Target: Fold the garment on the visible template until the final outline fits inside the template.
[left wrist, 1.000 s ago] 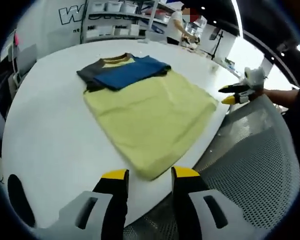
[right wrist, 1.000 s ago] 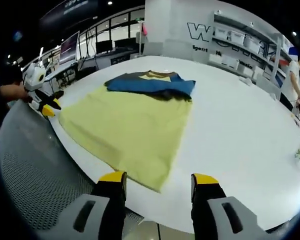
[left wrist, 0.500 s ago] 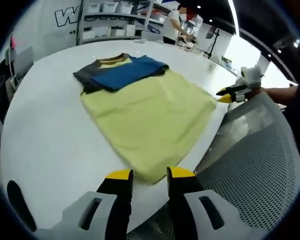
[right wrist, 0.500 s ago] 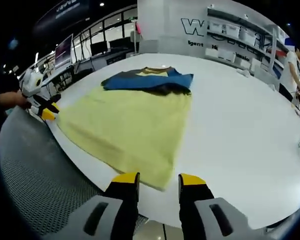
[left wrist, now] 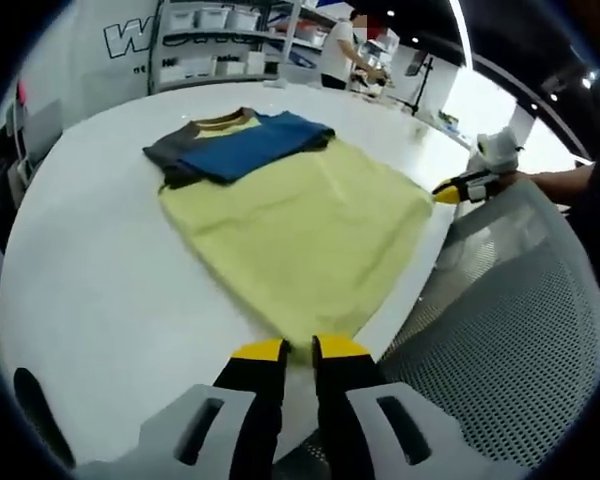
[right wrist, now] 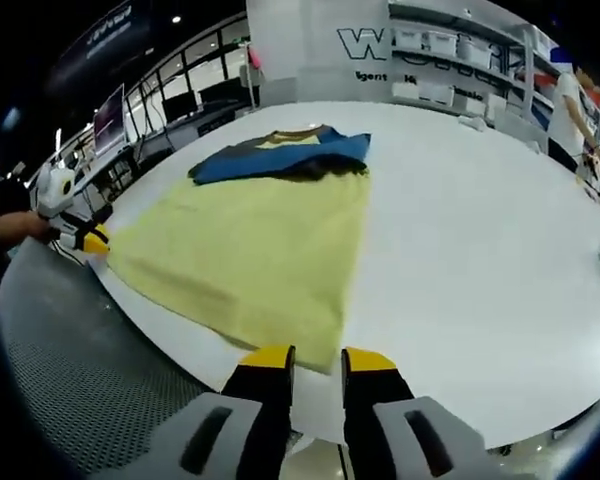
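From the left gripper view, the T-shirt (left wrist: pixel 300 235) lies flat on the round white table (left wrist: pixel 90 280), its pale yellow body spread toward the near rim and its blue and dark grey sleeves folded in across the chest at the far end. The left gripper (left wrist: pixel 300 350) sits at the hem corner nearest the table's edge, its yellow-tipped jaws drawn close with just a slit between them. The corner of cloth meets the tips there, but I cannot tell whether any fabric is actually pinched. Over to the right, the right gripper (left wrist: pixel 458 187) is at the other hem corner, too small to judge its jaws. The cloth looks like thin, soft knit: light, limp, certain to sag and drape once lifted. It may well slide on the smooth tabletop, so the two hem corners look like the sensible places to take it. On the far wall a big white "W" is readable, the rest cut off.

From the right gripper view, the right gripper (right wrist: pixel 315 357) has its jaws nearly together at its own hem corner, grip again unclear. The left gripper (right wrist: pixel 88 240) reaches the opposite corner. The T-shirt (right wrist: pixel 250 240) covers the near-left part of the table (right wrist: pixel 480 250). The wall lettering starts "W", with smaller illegible words under it.
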Demonstrator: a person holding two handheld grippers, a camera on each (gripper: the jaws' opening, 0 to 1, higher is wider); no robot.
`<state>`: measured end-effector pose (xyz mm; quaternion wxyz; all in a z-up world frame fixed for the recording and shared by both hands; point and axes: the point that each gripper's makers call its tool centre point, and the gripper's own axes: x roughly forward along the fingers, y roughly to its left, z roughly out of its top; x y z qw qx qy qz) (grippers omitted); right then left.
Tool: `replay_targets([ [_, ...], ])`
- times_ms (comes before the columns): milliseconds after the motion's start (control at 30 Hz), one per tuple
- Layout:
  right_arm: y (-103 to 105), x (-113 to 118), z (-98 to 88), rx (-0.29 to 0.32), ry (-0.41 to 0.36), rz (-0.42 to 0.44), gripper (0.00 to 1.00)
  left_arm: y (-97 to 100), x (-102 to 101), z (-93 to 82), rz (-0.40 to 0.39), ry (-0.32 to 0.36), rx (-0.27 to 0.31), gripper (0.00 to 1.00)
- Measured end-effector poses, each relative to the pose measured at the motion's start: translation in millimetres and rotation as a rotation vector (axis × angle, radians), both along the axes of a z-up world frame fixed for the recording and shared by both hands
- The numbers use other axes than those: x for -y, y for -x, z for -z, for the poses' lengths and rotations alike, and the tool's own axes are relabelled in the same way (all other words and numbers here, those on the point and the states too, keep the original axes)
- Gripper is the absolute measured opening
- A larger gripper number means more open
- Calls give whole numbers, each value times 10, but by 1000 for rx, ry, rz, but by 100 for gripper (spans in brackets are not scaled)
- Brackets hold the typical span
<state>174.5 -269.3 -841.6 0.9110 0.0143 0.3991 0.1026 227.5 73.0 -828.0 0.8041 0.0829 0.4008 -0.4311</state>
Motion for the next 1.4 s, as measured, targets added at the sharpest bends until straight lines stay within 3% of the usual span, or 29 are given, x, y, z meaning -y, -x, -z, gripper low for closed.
replay_targets([
  [167, -27, 26, 10, 0, 6, 10, 0, -4, 35, 2, 18, -3, 12, 3],
  [467, -29, 20, -58, 14, 7, -1, 0, 7, 23, -26, 28, -1, 17, 1],
  [733, -19, -45, -267, 63, 24, -66, 0, -51, -32, -156, 11, 6, 53, 1],
  [1400, 0, -178, -622, 126, 21, -114, 0, -80, -201, -403, -60, 31, 93, 1],
])
